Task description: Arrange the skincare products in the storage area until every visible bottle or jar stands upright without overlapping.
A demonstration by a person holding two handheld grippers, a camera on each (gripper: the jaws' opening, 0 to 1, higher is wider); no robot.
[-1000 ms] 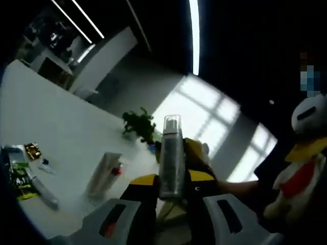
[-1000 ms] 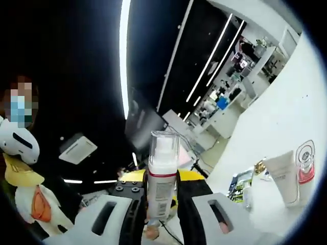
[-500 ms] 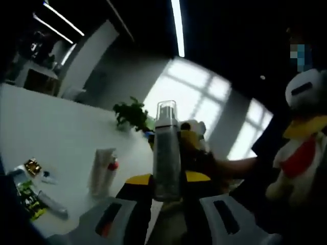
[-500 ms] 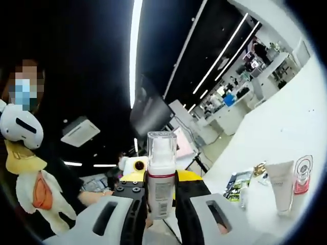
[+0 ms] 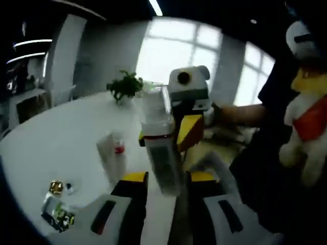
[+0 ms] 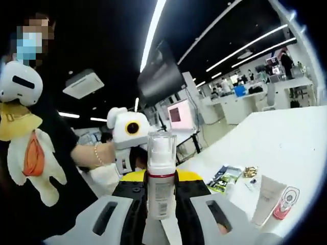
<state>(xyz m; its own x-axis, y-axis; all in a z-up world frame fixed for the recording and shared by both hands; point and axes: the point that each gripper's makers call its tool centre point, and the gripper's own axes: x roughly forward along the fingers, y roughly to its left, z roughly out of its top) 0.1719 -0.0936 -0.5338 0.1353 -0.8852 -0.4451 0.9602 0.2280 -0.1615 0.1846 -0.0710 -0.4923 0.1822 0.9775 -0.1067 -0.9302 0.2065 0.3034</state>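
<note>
Clear-capped and banded in red, a white pump bottle (image 6: 161,176) stands upright between the right gripper (image 6: 161,214) jaws, which pinch it at its lower body. In the left gripper view the left gripper (image 5: 162,196) jaws clamp a blurred grey bottle (image 5: 164,166), tilted slightly left; just behind it sits the pump bottle (image 5: 155,115) with its red band, carried by the other gripper, whose yellow-and-black body and white camera box reach in from the right.

On the white table (image 6: 286,148) the right gripper view shows a white tube (image 6: 265,196) standing cap-down beside a small pink-capped bottle (image 6: 283,201), touching or nearly so, with a green packet (image 6: 223,176) and a gold-wrapped item (image 6: 250,172) lying flat further back. The left gripper view shows the same tube (image 5: 110,153) and a potted plant (image 5: 124,88) at the table's far edge before bright windows.

The person's hand, a bead bracelet at the wrist (image 6: 97,153), holds the left gripper raised; a plush duck (image 6: 23,127) hangs at their chest.
</note>
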